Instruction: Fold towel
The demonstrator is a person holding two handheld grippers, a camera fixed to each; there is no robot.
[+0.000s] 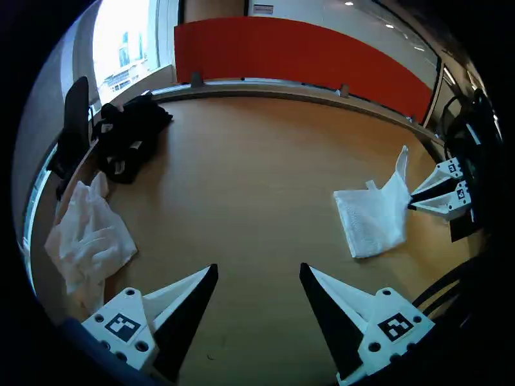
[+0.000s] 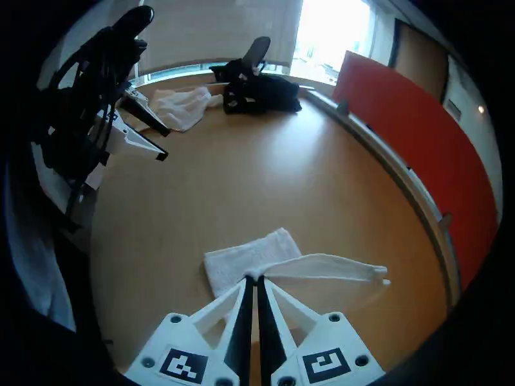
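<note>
At the far left a dark chair (image 1: 74,122) is standing against the bright window (image 1: 125,45), just off the table's rim. On the left edge of the wooden table (image 1: 257,167) a crumpled white cloth (image 1: 90,241) is lying, part of it hanging close to the rim, and just behind it a black bundle (image 1: 129,138) is sitting near the corner.

Moving right, the left gripper (image 1: 257,267) is hovering low over the near side with its fingers spread wide and nothing between them. Ahead of it the whole middle of the tabletop is lying bare, giving broad open room all the way to the curved far edge, where a red partition (image 1: 302,55) is rising behind a grey rail.

Further right, the towel (image 1: 373,219) is resting flat on the table's right part, well apart from the other cloth and near the right rim. One of its sides is being lifted into a peak. The right gripper (image 2: 253,280) is pinching that raised edge, its fingers clenched together on the cloth, while the rest is lying folded under it.

Black-and-white square markers (image 1: 122,326) are showing on the grippers' fingers; they are patterns rather than words. A small sign (image 1: 262,9) is hanging on the wall above the partition, too small to read.
</note>
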